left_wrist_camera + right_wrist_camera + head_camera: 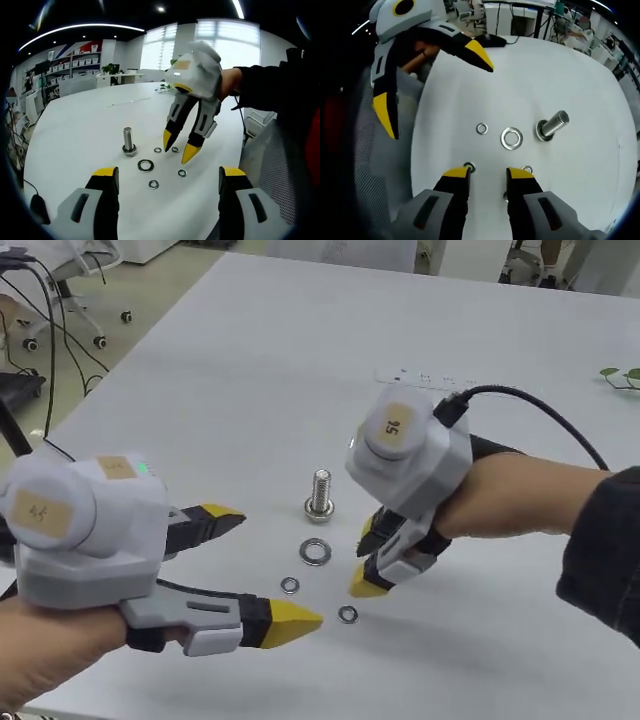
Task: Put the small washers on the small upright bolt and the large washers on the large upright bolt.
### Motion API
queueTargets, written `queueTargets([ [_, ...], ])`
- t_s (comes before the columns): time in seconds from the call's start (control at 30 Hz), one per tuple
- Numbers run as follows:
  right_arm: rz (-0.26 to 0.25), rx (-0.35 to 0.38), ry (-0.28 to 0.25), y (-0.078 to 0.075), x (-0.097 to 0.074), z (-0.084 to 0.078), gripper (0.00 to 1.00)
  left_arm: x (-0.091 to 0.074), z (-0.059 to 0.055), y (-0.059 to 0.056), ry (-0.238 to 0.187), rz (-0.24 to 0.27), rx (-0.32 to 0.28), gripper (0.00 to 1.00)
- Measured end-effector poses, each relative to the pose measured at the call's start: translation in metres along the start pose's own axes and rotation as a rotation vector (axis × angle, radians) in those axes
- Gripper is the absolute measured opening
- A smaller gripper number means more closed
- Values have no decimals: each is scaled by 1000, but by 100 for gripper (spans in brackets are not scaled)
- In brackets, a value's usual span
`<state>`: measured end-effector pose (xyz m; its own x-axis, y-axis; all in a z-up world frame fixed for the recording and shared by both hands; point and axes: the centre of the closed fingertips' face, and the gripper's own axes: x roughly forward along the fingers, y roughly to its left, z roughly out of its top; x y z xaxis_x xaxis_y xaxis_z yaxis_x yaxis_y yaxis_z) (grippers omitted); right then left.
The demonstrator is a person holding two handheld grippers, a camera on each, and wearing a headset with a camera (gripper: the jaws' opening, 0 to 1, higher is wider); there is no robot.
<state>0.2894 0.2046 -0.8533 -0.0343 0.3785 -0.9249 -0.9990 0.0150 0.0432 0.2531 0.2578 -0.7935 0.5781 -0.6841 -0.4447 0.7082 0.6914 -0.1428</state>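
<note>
One upright steel bolt (319,492) stands mid-table with a washer around its base. In front of it lie a large washer (315,551) and two small washers (290,585) (347,614). My right gripper (365,562) hovers just right of them, tips down, open and holding nothing. My left gripper (265,567) is wide open at the lower left, level with the washers. In the right gripper view the bolt (552,125), large washer (511,138) and a small washer (481,129) lie ahead of my right gripper (488,173). In the left gripper view my left gripper (169,172) faces the bolt (128,141).
The white table (250,370) stretches bare beyond the bolt. A cable (540,410) trails from the right gripper. Office chairs and cables (60,310) stand on the floor off the table's left edge. A plant leaf (620,375) shows at the far right.
</note>
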Motion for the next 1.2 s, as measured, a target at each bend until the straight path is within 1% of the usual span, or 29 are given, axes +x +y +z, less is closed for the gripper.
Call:
queueTargets([
  [0.13, -4, 0, -6, -10, 5, 10, 30, 0, 0, -1, 2, -2, 1, 81],
  [0.23, -4, -1, -2, -14, 9, 14, 30, 0, 1, -1, 1, -1, 1, 81],
  [0.3, -7, -10, 11, -17, 13, 16, 30, 0, 1, 0, 0, 1, 0, 81],
  [0.47, -4, -12, 9, -24, 23, 23, 30, 0, 1, 0, -3, 5, -2, 81],
  [0.57, -12, -18, 26, -26, 26, 22, 30, 0, 1, 0, -3, 6, -2, 81],
  [0.77, -11, -17, 35, -31, 31, 23, 30, 0, 1, 0, -4, 7, -3, 81],
  [1.03, -8, -26, 48, -31, 34, 25, 30, -1, 1, 1, -5, 10, -4, 81],
  [1.2, -15, -41, 60, -33, 36, 26, 29, -1, 1, 2, -7, 12, -5, 81],
])
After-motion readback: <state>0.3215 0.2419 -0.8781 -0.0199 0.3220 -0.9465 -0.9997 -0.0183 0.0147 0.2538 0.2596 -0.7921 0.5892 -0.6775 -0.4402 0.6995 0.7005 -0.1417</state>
